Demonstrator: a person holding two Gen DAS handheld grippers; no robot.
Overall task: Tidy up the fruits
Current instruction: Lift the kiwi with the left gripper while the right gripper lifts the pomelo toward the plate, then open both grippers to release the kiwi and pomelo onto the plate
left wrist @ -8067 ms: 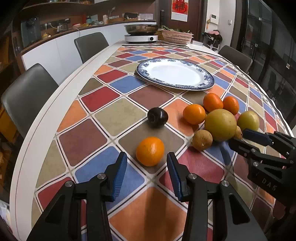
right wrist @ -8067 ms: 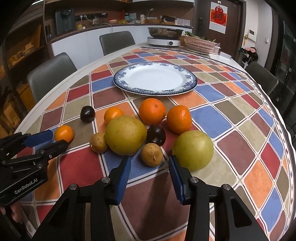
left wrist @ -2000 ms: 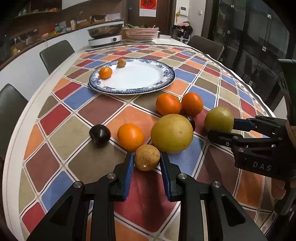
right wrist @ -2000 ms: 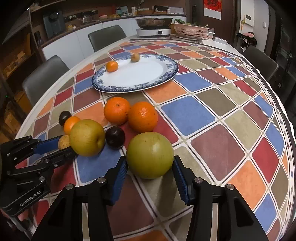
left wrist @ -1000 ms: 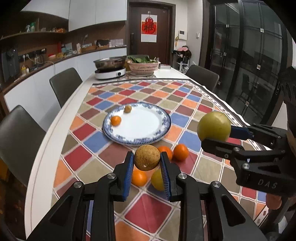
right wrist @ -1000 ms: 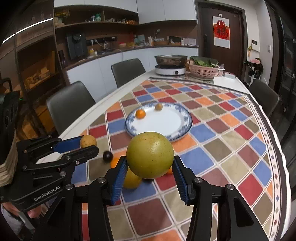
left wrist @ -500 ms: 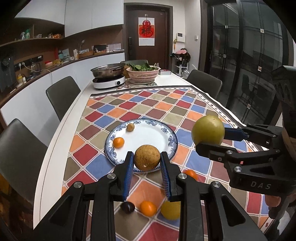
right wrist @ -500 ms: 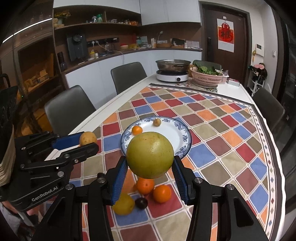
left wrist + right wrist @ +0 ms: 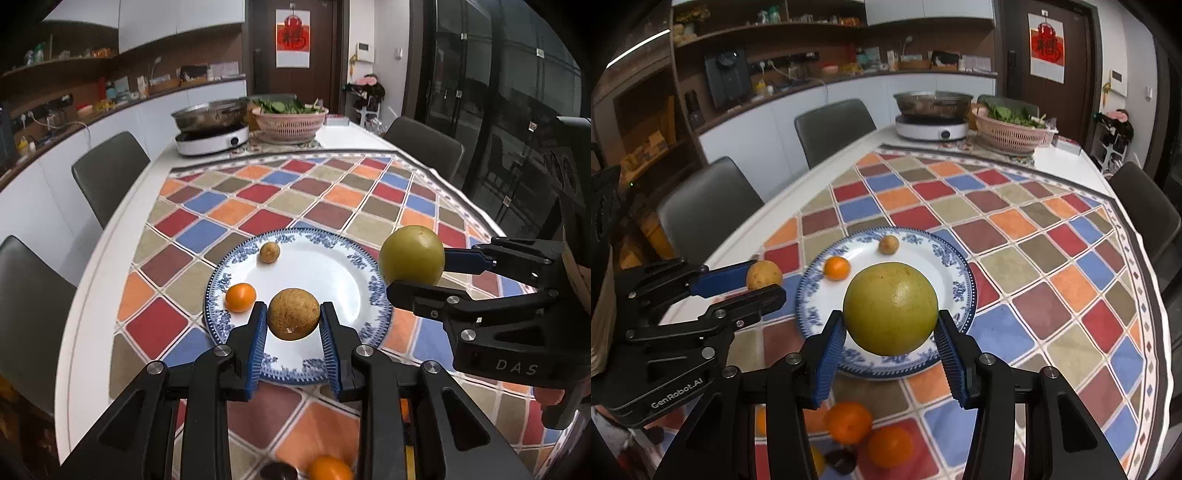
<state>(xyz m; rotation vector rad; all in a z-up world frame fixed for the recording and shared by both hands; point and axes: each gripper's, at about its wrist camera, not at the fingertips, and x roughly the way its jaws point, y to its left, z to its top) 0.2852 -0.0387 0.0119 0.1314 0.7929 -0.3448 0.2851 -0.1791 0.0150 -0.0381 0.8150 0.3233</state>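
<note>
My left gripper [image 9: 294,321] is shut on a small brown round fruit [image 9: 293,314] and holds it in the air above the near rim of the blue-patterned white plate [image 9: 334,273]. My right gripper [image 9: 890,338] is shut on a large yellow-green fruit [image 9: 890,308], also in the air above the plate [image 9: 938,273]. On the plate lie a small orange [image 9: 241,297] and a small brown fruit [image 9: 269,252]. In the right wrist view, oranges [image 9: 849,421] and a dark plum [image 9: 842,459] lie on the tablecloth below the grippers.
A checkered cloth [image 9: 332,195] covers the white table. At the far end stand an induction cooker with a steel pot [image 9: 210,129] and a pink basket of greens [image 9: 290,118]. Grey chairs [image 9: 107,173] stand along both sides.
Both grippers, each holding its fruit, have moved forward over the table towards the plate, which now sits larger and lower in both views. The loose fruits have dropped to the frames' bottom edges.
</note>
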